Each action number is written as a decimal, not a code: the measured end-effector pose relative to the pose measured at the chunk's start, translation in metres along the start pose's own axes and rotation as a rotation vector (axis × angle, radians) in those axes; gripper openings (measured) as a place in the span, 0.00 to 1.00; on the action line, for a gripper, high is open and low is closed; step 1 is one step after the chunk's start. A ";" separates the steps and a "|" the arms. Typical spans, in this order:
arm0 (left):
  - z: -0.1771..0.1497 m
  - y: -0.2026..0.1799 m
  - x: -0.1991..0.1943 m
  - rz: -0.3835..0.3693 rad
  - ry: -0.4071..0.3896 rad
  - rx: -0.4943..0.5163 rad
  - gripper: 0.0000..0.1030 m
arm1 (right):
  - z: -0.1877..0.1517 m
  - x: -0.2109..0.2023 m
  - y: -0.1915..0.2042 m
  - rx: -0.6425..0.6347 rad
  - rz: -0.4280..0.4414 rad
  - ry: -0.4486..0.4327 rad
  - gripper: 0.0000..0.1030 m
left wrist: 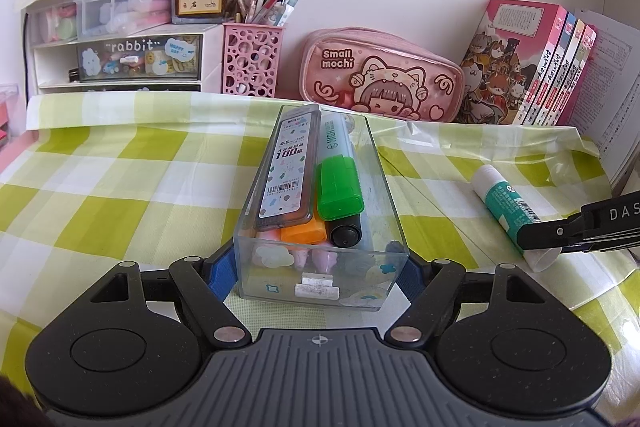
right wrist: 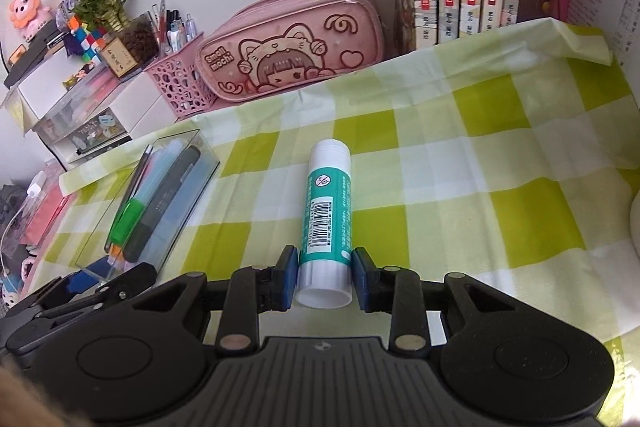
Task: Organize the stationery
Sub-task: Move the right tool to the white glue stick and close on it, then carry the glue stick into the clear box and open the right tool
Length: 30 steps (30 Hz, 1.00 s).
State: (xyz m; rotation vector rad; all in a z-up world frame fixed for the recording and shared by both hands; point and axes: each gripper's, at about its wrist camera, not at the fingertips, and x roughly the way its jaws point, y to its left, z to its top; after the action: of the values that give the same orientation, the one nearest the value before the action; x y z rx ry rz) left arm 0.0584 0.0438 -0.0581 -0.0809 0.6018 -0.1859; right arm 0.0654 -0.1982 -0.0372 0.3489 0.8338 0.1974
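A clear plastic box [left wrist: 320,279] stands on the green checked cloth, holding a lead refill case [left wrist: 286,167], a green-capped highlighter [left wrist: 338,193], an orange marker and small erasers. My left gripper [left wrist: 320,273] is shut on the box's near end, blue pads against its two sides. The box also shows in the right wrist view [right wrist: 192,151]. A white and teal glue stick [right wrist: 326,223] lies on the cloth. My right gripper [right wrist: 325,277] has its pads on either side of the stick's near end, touching or nearly so. The glue stick also shows in the left wrist view [left wrist: 506,205].
At the back stand a pink pencil case [left wrist: 380,79], a pink pen holder [left wrist: 252,61], a drawer unit [left wrist: 120,55] and a row of books [left wrist: 532,67]. The cloth's edge [right wrist: 580,39] is folded up at the back right.
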 end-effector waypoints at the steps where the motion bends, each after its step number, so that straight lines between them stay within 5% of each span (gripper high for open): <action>1: 0.000 0.001 0.000 -0.001 0.000 -0.001 0.73 | 0.002 0.001 0.001 0.012 0.026 0.020 0.62; 5: 0.000 0.001 0.000 -0.003 -0.002 -0.004 0.73 | 0.011 0.006 0.003 0.053 0.112 0.080 0.63; 15: 0.000 0.001 0.000 -0.005 -0.002 -0.004 0.74 | 0.046 0.040 0.005 0.154 0.131 0.161 0.63; 30: 0.000 0.001 0.000 -0.007 -0.002 -0.004 0.74 | 0.063 0.051 0.021 0.192 0.136 0.155 0.58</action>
State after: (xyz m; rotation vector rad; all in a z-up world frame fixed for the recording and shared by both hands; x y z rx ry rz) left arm 0.0585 0.0447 -0.0577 -0.0867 0.5999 -0.1912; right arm 0.1458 -0.1771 -0.0256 0.5768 0.9858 0.2739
